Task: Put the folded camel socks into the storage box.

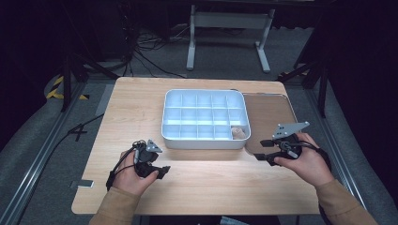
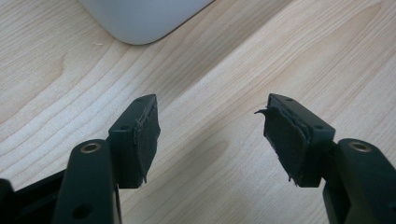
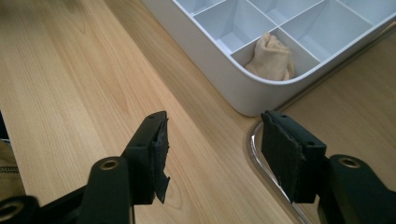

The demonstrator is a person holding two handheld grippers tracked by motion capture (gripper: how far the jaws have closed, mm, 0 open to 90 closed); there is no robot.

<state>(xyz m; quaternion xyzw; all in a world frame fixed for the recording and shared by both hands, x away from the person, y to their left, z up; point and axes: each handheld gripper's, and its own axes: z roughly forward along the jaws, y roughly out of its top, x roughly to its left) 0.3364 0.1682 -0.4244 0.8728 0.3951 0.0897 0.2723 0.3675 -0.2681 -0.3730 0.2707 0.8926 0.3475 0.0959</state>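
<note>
While both tongs sit wide with nothing between them, right tongs [image 1: 263, 150] hover by the brown tray [image 1: 267, 112]; beige cloth [image 1: 238, 133] lies in the white organizer's [image 1: 205, 140] near-right corner compartment; left tongs [image 1: 162, 171] over bare surface [image 1: 141, 108].

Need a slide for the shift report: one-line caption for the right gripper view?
Open right gripper above the wooden table, facing the white divided tray with a beige cloth bundle in its corner compartment.
</note>
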